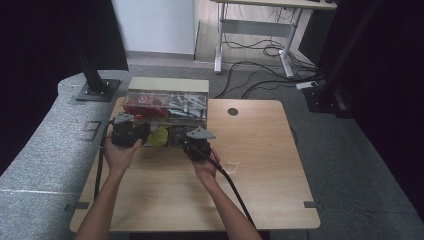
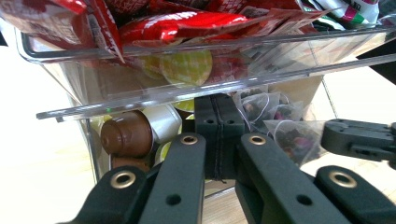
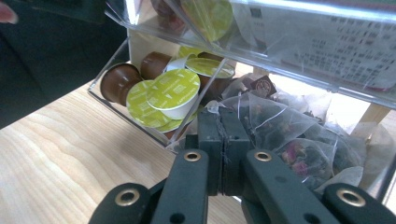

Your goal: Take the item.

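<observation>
Pale wood tabletop (image 1: 260, 165) carries a clear acrylic organizer (image 1: 167, 107) toward its far left. Nearest, both tools sit at its lower drawer: the left gripper (image 2: 216, 116) and the right gripper (image 3: 219, 133) each have their jaws pressed fully together with nothing between them. Just beyond lie coffee capsules (image 3: 173, 91) and pyramid tea bags (image 3: 275, 126); red sachets (image 2: 182, 23) fill the upper tier. Pushing in with closed tips could, I judge, tear a bag or shove the light organizer backward.

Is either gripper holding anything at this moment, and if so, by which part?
The left gripper is shut with nothing visible between its pads. The right gripper is shut at the tea bags; whether it pinches one cannot be told.
</observation>
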